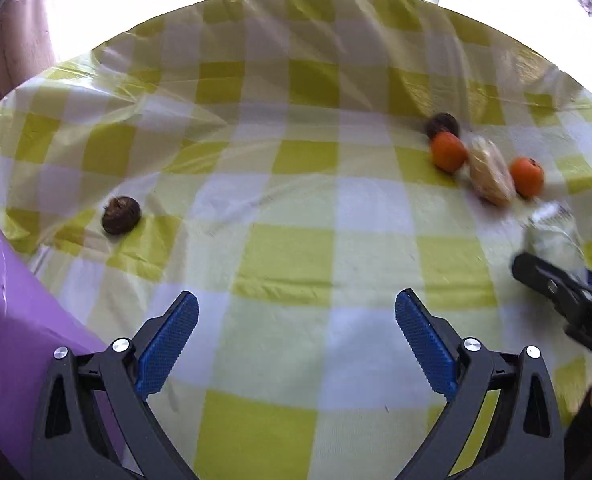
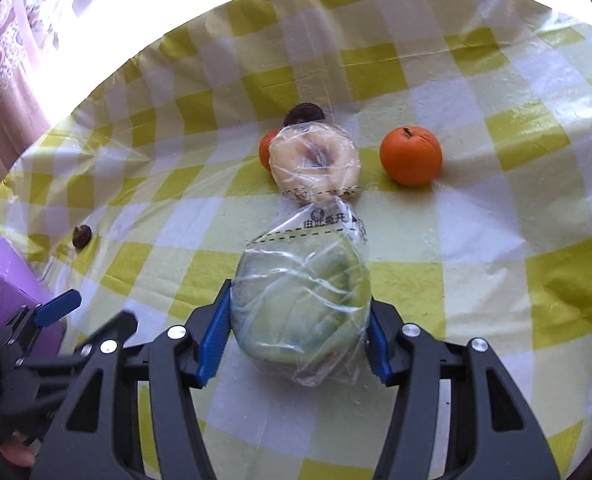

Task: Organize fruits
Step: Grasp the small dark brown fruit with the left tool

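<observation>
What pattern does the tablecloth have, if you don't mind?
Yellow-green and white checks on the tablecloth, clearest in the left wrist view.

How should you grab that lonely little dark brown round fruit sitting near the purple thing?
Grip the small dark brown round fruit across its widest middle, coming down from above with the open left gripper, one finger on each side. It lies alone on the yellow checked tablecloth, so both sides look free. Being round, it may roll, so close gently. The purple sheet lies close beside it.
</observation>
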### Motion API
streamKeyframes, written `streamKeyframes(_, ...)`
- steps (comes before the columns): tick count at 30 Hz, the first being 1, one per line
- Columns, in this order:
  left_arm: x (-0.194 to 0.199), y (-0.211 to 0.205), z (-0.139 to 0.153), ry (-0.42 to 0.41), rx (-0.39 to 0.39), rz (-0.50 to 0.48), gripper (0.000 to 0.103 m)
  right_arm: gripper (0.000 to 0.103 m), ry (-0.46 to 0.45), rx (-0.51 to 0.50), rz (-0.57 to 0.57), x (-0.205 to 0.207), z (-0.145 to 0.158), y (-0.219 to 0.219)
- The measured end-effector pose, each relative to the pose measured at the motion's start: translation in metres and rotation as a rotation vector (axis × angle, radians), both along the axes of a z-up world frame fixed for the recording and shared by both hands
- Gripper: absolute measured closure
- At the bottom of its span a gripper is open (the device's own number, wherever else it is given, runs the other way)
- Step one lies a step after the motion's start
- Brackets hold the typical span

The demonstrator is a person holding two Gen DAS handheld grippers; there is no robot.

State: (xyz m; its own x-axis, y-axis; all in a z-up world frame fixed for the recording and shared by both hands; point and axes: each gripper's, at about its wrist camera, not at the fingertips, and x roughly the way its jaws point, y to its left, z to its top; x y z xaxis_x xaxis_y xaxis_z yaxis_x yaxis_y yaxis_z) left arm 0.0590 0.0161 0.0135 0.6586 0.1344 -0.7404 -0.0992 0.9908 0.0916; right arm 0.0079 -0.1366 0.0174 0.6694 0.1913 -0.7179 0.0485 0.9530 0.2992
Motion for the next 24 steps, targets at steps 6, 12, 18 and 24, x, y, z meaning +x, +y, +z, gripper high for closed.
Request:
streamKeyframes(6, 0.071, 0.030, 0.013, -0.069, 0.088, 0.350, 0.007, 0.045, -0.012, 0.069, 0.003, 0.000, -0.002, -0.009)
streamKeyframes(12, 0.093, 0.096, 0.010, -0.017, -0.107, 0.640, 0.008, 0.045, -0.010, 0.064, 0.001, -0.001, -0.001, -0.007)
streamKeyframes(18, 0.107, 0.146, 0.001, 0.078, -0.256, 0.889, 0.007, 0.045, -0.008, 0.056, 0.002, -0.001, -0.001, -0.006)
streamKeyframes(24, 0.123, 0.144, 0.003, 0.104, -0.191, 0.881, 0.034, 0.045, -0.006, 0.051, 0.002, 0.000, -0.002, -0.005)
